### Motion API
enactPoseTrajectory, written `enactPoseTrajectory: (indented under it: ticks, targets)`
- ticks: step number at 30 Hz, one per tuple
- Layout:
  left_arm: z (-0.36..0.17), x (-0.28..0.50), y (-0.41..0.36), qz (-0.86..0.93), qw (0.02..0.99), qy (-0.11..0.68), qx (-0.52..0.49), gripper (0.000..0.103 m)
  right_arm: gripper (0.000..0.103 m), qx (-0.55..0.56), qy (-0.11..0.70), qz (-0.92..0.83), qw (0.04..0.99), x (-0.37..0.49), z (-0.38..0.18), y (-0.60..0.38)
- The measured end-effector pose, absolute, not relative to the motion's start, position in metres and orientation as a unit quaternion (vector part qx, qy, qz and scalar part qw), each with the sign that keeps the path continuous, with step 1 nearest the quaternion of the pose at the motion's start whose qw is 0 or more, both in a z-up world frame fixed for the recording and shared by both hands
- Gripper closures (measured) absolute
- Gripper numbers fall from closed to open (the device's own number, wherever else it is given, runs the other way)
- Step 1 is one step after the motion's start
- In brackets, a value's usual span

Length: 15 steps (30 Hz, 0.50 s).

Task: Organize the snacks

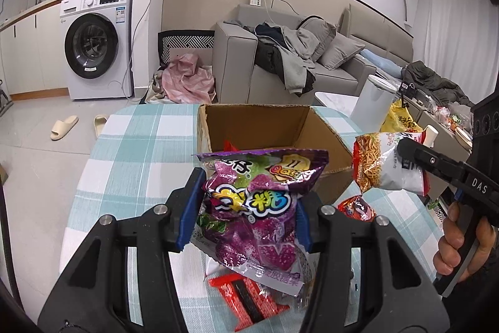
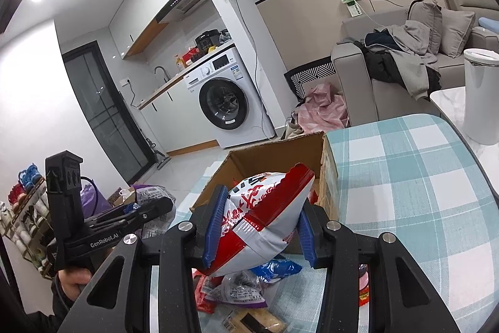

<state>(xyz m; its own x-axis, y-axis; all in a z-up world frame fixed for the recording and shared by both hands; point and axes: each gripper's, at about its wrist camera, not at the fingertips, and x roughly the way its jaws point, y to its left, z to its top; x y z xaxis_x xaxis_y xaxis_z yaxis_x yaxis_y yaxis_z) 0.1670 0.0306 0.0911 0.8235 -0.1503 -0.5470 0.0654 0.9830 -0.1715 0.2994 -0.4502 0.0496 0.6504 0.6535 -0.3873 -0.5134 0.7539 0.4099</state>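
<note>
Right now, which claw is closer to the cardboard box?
Probably the right. The right claw holds its red-and-white snack bag at the cardboard box rim, by one corner. The left claw holds the purple candy bag just short of the near wall.

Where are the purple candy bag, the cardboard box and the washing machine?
purple candy bag [image 1: 249,202], left wrist view, printed front
cardboard box [image 1: 259,122], left wrist view, inner back wall
washing machine [image 2: 223,102], right wrist view, door glass

purple candy bag [image 1: 249,208] held aloft, red-white snack bag [image 2: 262,223] likewise
</note>
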Motion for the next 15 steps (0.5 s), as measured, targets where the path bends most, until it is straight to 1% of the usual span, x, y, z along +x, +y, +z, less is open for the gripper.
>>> enactPoseTrajectory:
  ticks: [15]
  targets:
    - [0.090,0.210,0.013,-0.061,0.952,0.295,-0.059,0.055,0.061,0.138,0.274,0.316,0.898,0.325,0.052,-0.446]
